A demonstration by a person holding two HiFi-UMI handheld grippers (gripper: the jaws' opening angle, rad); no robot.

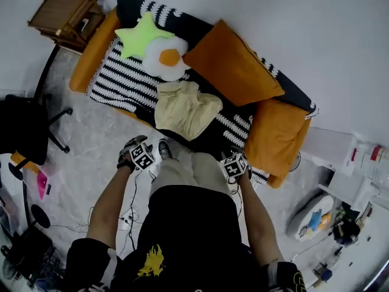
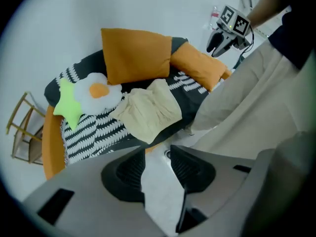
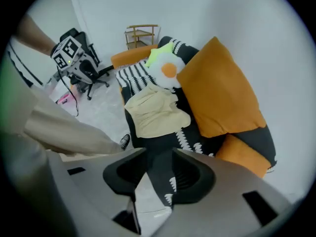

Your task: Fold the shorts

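Left gripper view shows the left gripper (image 2: 158, 158) with its jaws parted and only floor between them. The right gripper (image 3: 159, 158) likewise stands apart and empty, and both are held low beside the person's legs. Ahead, well clear of either tool, the pale yellow shorts (image 1: 185, 109) lie rumpled in a loose heap on the striped throw (image 1: 118, 81) of the sofa (image 1: 91, 50), near the orange cushion (image 1: 234, 66). Folding seems not yet begun; this looks like the approach. Next, each gripper must reach forward to an edge of the cloth, probably the waistband corners, and spread it flat.
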